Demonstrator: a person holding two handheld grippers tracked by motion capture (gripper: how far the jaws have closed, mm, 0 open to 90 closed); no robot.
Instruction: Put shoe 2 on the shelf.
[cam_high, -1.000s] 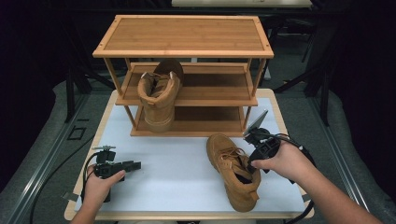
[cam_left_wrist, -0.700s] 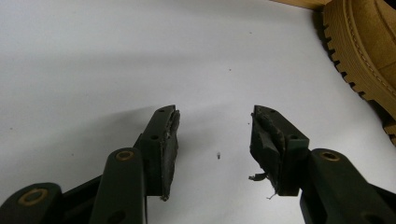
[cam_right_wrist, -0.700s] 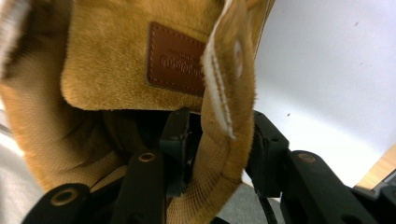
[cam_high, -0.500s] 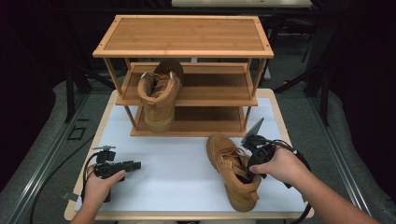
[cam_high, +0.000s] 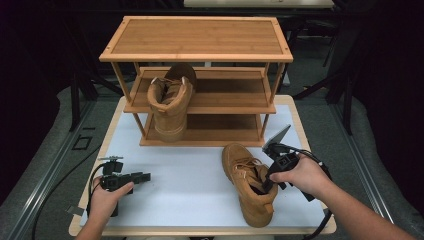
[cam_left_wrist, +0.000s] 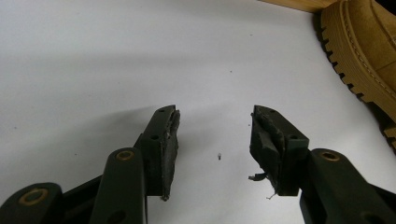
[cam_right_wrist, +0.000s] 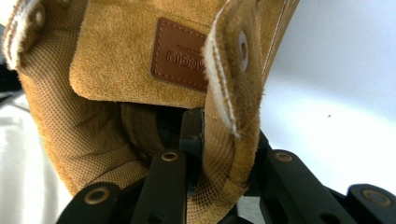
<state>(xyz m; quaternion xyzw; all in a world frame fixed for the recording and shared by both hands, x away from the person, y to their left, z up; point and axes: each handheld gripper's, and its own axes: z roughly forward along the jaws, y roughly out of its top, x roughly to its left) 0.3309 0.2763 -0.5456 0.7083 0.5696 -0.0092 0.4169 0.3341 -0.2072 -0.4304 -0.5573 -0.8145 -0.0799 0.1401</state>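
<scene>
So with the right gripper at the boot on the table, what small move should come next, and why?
Probably a short lift. The right gripper has its jaws closed on the collar of the boot, one inside and one outside, and the sole is on the table. The rack already holds the other boot.

Bright table, dark room, soft close-ups

Your white tabletop is evenly lit from above while the surroundings fall to near black. The shoe rack shades its lower shelves. In your left gripper view the left gripper throws a soft grey shadow across the surface, and the pads look sharp. In your right gripper view the boot is slightly blurred at close range, and the table behind glares pale white.
</scene>
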